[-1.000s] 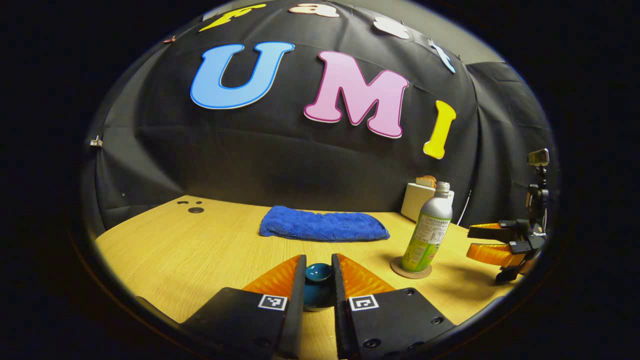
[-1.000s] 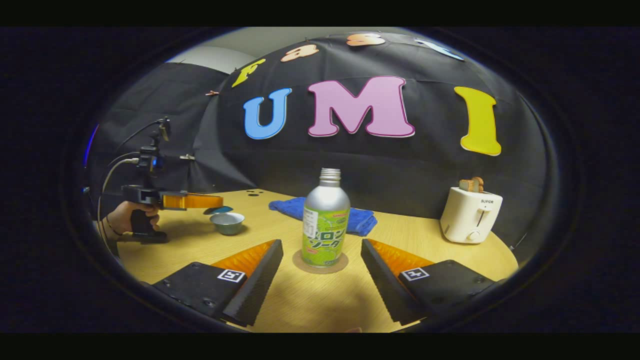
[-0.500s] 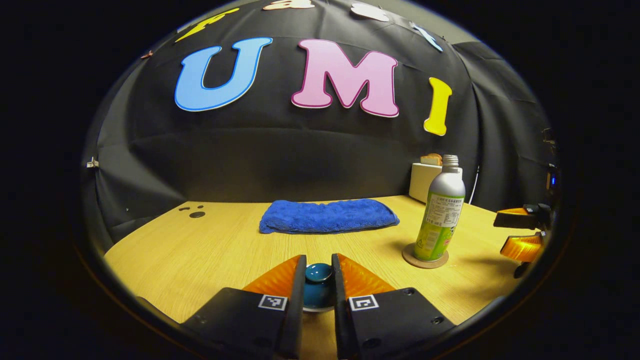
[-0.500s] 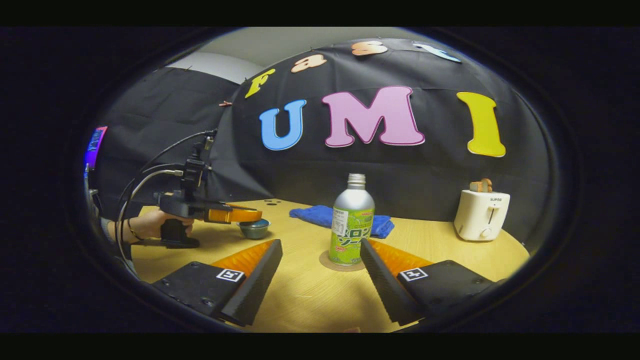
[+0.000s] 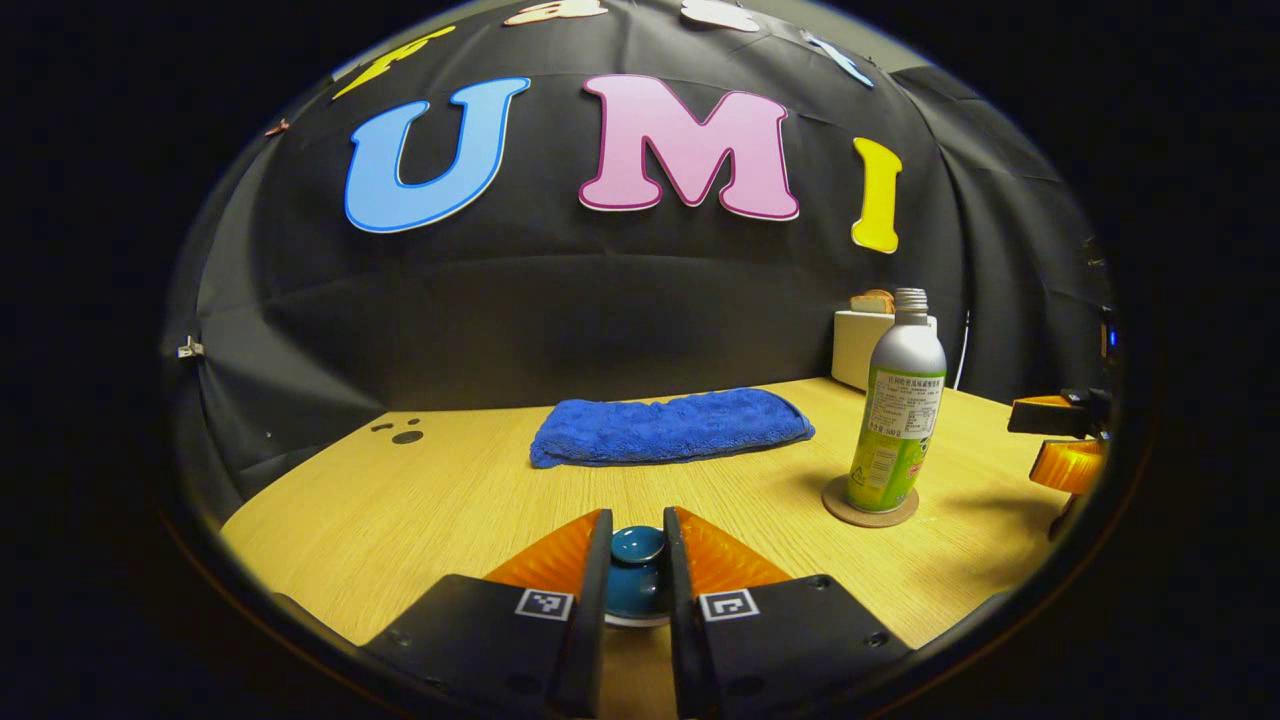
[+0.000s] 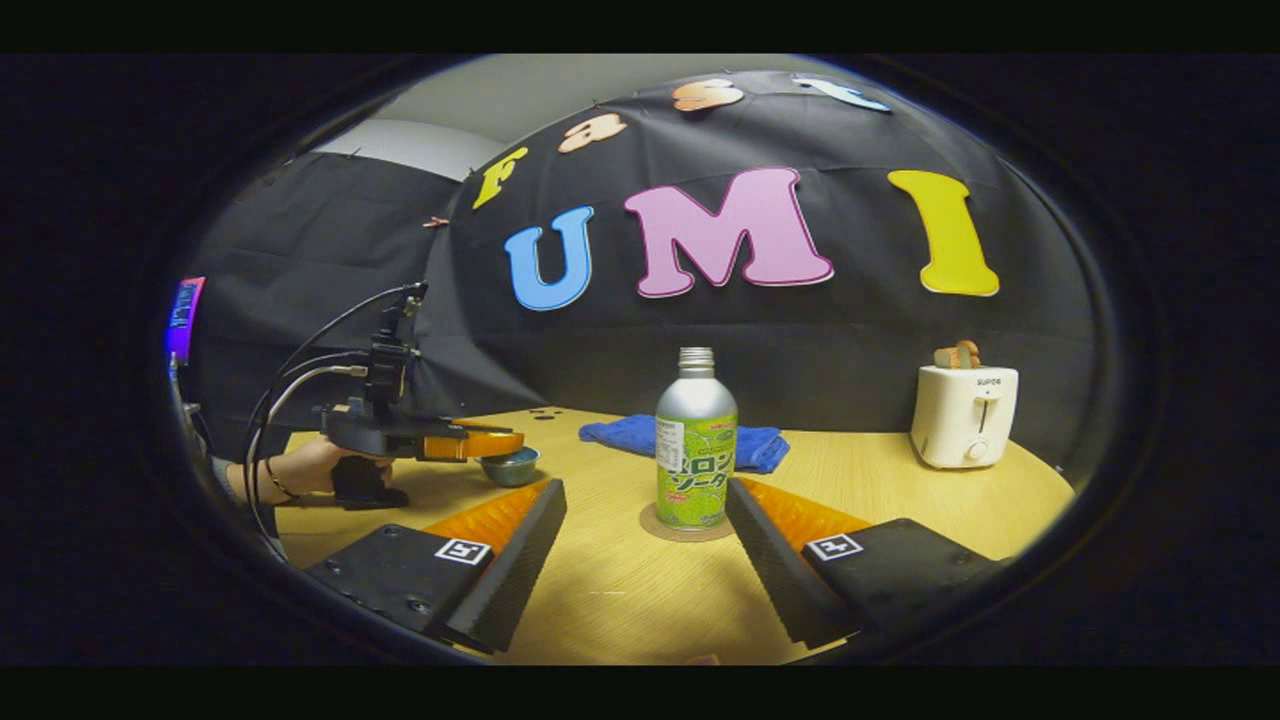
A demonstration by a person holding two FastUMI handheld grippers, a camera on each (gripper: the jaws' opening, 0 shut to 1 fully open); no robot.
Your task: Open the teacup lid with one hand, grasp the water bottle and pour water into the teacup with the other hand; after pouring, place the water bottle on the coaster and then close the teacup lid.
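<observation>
Spanning both views: table: pale wood table (image 5: 400,500), carrying everything named below.
Towel: blue towel (image 5: 672,425) lies flat toward the back of the table, behind the bottle in the right gripper view.
Toaster: white toaster (image 6: 965,415) stands at the back right of the table, with toast in its slots, well apart from the bottle.
Left gripper: left gripper (image 5: 637,560) has its 2 fingers drawn together, pressing either side of the knob of the teacup lid (image 5: 636,545); in the right gripper view a hand (image 6: 315,465) holds it level above the cup.
Right gripper: right gripper (image 6: 645,520) has its 2 fingers spread wide apart, 1 on each side of the bottle, touching nothing.
Water bottle: silver water bottle (image 6: 696,440) with a green label stands upright on the coaster, cap off, between the right gripper's fingers but farther back.
Coaster: round brown coaster (image 6: 655,527) lies under the bottle, near the table's middle.
Teacup: small teacup (image 6: 508,466) sits on the table just beneath the left gripper's fingers, left of the bottle.
</observation>
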